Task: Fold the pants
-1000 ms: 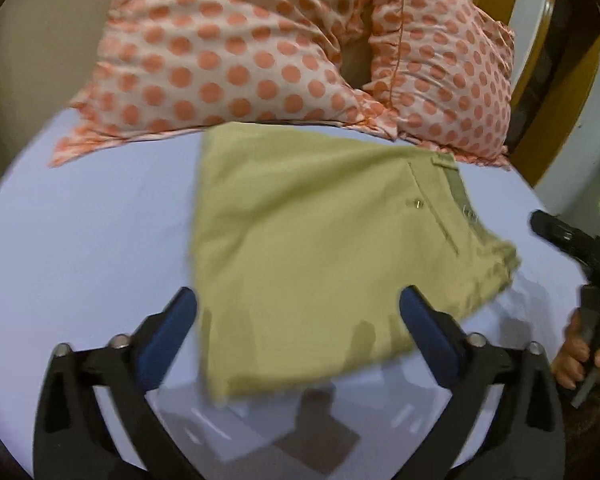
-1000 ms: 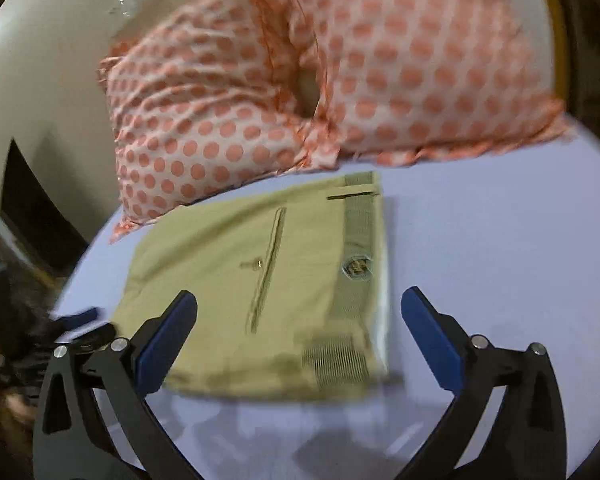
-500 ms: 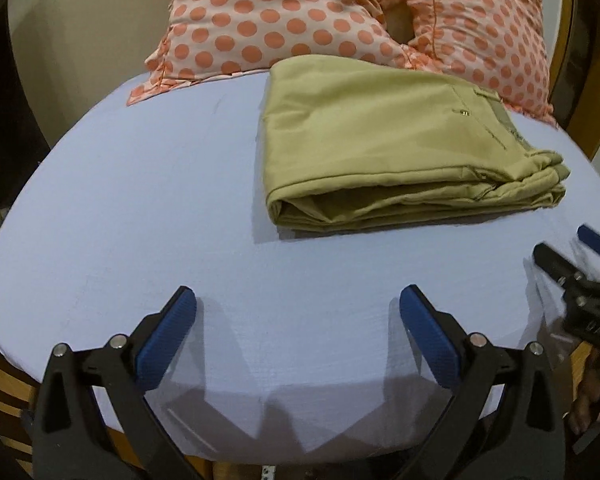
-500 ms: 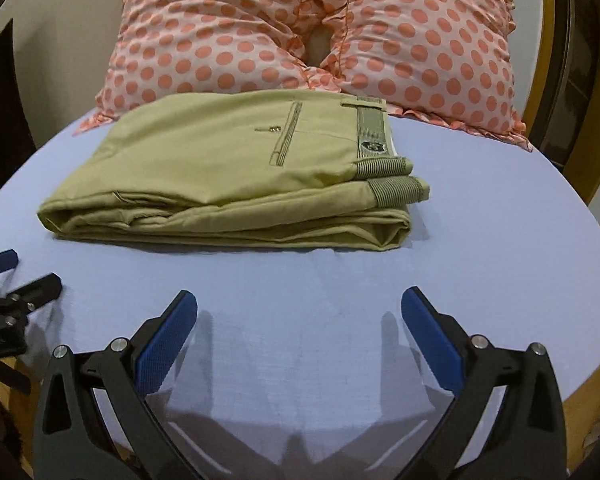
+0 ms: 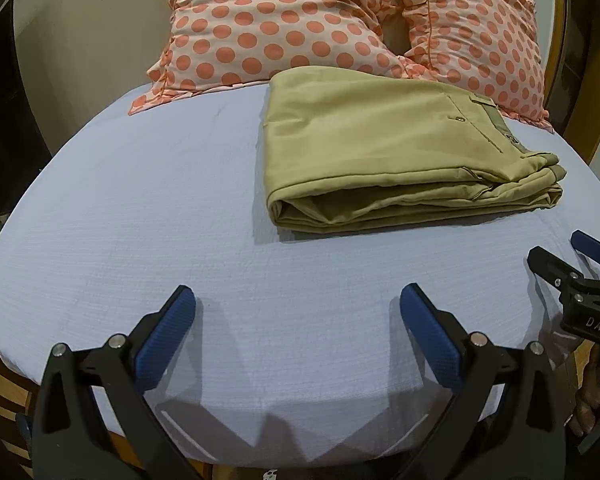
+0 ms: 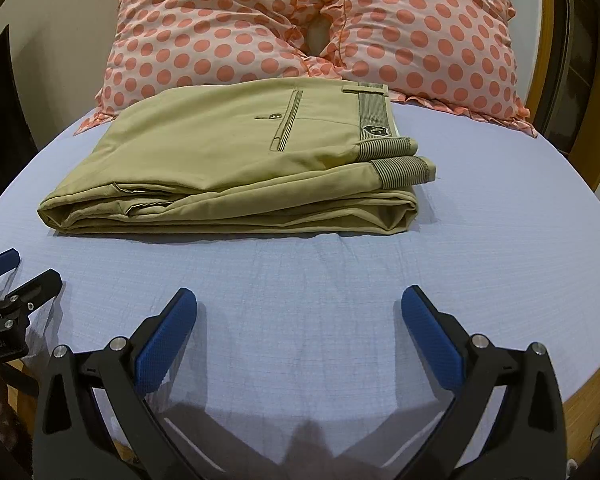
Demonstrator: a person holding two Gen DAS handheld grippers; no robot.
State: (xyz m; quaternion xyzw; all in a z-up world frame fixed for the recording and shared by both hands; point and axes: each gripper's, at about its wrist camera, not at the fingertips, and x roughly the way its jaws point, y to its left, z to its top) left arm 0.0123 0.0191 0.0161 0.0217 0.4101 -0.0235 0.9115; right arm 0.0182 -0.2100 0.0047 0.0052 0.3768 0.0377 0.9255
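Observation:
Khaki pants (image 5: 392,148) lie folded in a flat stack on the pale blue bed sheet (image 5: 140,208), back pocket and striped waistband up; they also show in the right wrist view (image 6: 236,160). My left gripper (image 5: 298,304) is open and empty, low over the sheet near the bed's front edge, well short of the pants. My right gripper (image 6: 300,306) is open and empty, also near the front edge, apart from the pants. The right gripper shows at the right edge of the left wrist view (image 5: 572,264); the left gripper shows at the left edge of the right wrist view (image 6: 16,280).
Two pink pillows with orange dots (image 6: 308,24) lean against the wall just behind the pants. A wooden bed frame (image 6: 556,40) rises at the right. The sheet's front edge (image 5: 300,452) drops off just below the grippers.
Both grippers have pulled back from over the pants to the bed's front edge and dropped low. The pants lie still in their folded stack.

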